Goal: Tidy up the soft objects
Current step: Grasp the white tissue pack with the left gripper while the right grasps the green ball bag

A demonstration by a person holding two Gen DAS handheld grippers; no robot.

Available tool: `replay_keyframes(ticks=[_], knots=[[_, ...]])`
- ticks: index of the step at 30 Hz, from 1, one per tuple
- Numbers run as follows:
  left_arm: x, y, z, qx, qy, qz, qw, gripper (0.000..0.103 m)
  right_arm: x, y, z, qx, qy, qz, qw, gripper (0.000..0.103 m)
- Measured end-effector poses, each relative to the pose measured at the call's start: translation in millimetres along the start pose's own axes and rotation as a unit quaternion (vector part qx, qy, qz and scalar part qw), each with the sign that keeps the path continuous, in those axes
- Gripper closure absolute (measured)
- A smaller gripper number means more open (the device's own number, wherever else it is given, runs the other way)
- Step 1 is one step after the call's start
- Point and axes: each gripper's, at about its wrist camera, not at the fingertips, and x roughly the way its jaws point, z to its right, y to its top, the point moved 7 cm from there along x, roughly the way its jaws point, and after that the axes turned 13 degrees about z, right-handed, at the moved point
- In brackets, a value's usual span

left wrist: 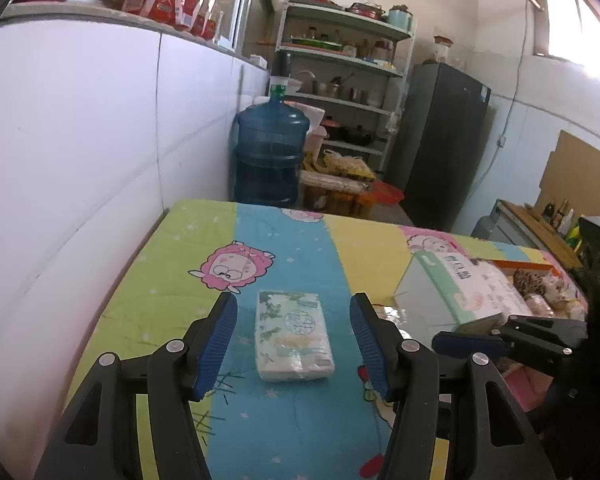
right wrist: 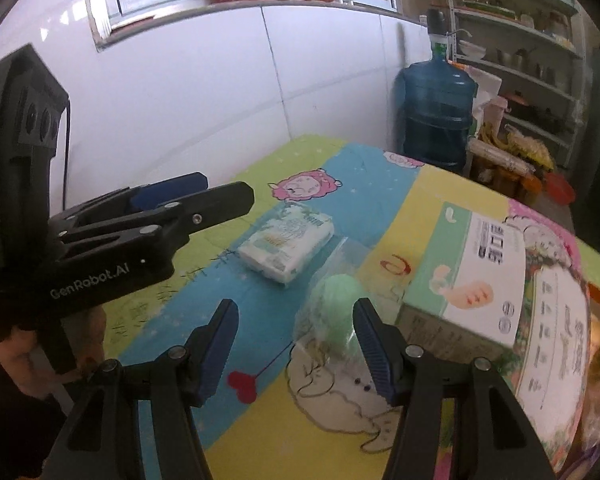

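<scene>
We take the tissue pack [left wrist: 294, 338] as landmark: it lies flat on the cartoon-print cloth [left wrist: 172, 280], on its blue stripe. Our left gripper [left wrist: 293, 344] hangs above it, jaws wide, pack framed between the blue pads [left wrist: 216, 344], no contact visible. Right of the pack, close by, sits a green soft ball in a clear bag [right wrist: 336, 300]. Our right gripper [right wrist: 294, 346] is over that bag, jaws wide, holding nothing; whether the right pad touches the bag, we cannot tell. Further right of the pack, just past the bag: a printed carton [right wrist: 500, 272]. Behind the pack, off the cloth: a blue water jug [left wrist: 270, 152].
</scene>
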Motion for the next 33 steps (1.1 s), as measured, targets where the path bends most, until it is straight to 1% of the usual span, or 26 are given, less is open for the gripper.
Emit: replay_keyframes(ticks=[3, 6, 7, 13, 19, 23, 28, 30, 32, 33], knots=[[9.3, -2.8, -1.2, 0.000, -0.004, -0.007, 1.0000, 0.043, 6.7, -1.7, -1.7, -0.005, -0.008, -0.008, 1.000, 0.044], [18.8, -6.1, -2.3, 0.002, -0.008, -0.018, 0.9998, 0.043, 14.5, -5.3, -1.7, -0.020, -0.032, -0.015, 0.999, 0.044], [23.3, -7.8, -1.9, 0.006, -0.007, -0.023, 0.9997, 0.043, 17.4, -6.4, -1.2, -0.028, -0.042, -0.017, 0.999, 0.044], [46.8, -22.3, -4.1, 0.020, 0.003, -0.057, 0.9982, 0.043, 25.4, -7.9, -1.5, -0.045, -0.060, -0.018, 0.997, 0.042], [65.2, -38.3, -4.1, 0.027, 0.000, -0.092, 0.9954, 0.043, 31.3, -9.4, -1.8, -0.063, -0.076, -0.020, 0.995, 0.042], [71.2, -43.0, -3.1, 0.034, -0.003, -0.102, 0.9942, 0.043, 33.2, -10.2, -1.3, -0.067, -0.082, -0.020, 0.994, 0.042], [76.9, -48.6, 1.0, 0.034, -0.014, -0.117, 0.9925, 0.043, 33.2, -9.9, 0.9, -0.061, -0.078, -0.018, 0.995, 0.042], [78.0, -49.5, 0.5, 0.026, -0.018, -0.120, 0.9923, 0.043, 31.9, -10.7, 1.7, -0.059, -0.079, -0.017, 0.995, 0.043], [79.9, -51.7, 0.2, 0.018, -0.025, -0.128, 0.9913, 0.043, 31.7, -11.1, 2.4, -0.062, -0.085, -0.017, 0.994, 0.046], [81.1, -53.0, 0.4, 0.015, -0.028, -0.132, 0.9908, 0.043, 31.3, -11.7, 3.3, -0.066, -0.092, -0.017, 0.993, 0.052]])
